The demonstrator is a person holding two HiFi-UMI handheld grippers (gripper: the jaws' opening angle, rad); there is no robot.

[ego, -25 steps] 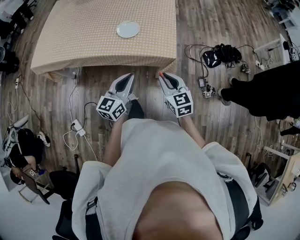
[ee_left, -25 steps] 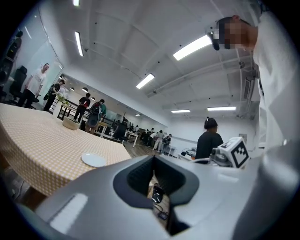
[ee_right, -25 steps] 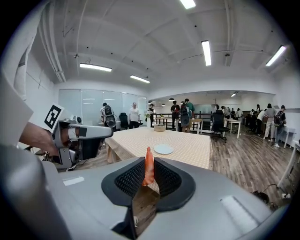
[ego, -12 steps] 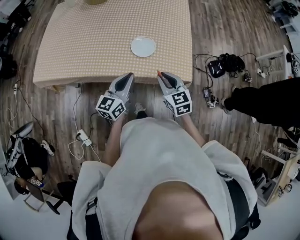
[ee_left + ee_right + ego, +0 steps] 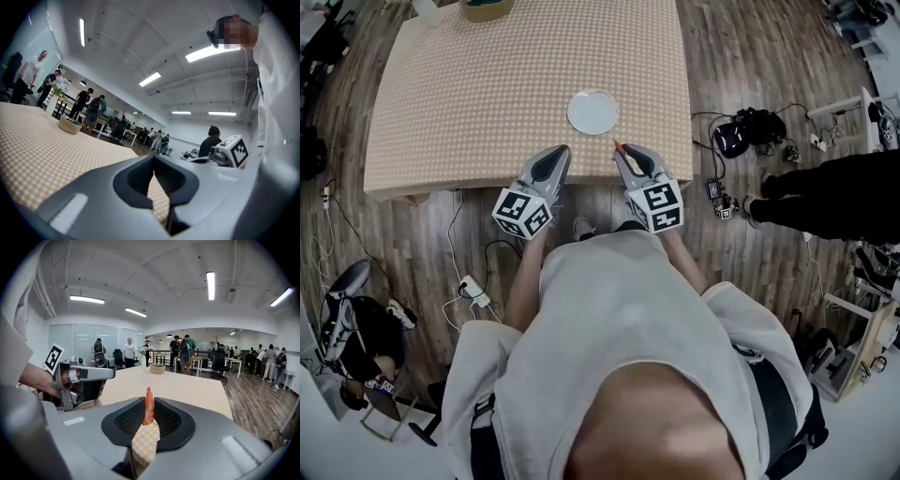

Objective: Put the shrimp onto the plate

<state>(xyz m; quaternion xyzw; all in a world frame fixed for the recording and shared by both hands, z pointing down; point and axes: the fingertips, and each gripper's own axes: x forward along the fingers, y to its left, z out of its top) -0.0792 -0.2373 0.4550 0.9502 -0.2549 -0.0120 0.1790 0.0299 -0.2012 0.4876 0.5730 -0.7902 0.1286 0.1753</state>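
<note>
**Pickup done, delivery pending**

Grasps the lone shrimp (image 5: 148,406) upright in the right claw (image 5: 619,148) at the tabletop's (image 5: 487,94) near edge. Carries the left claw (image 5: 153,158) clenched, empty. By the look of it, leaves the carry to the one bare plate (image 5: 592,112), close ahead, and the release. Tally: one shrimp, one plate, two claws.

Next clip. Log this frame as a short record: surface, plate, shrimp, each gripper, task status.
surface: table with a beige checked cloth
plate: round white plate, near the table's front edge, nothing visible on it
shrimp: slim orange shrimp, upright between the fingers of the right gripper
right gripper: shut on the shrimp, above the table's near edge, short of the plate
left gripper: shut, nothing between its fingers
task status: shrimp not yet on the plate
</note>
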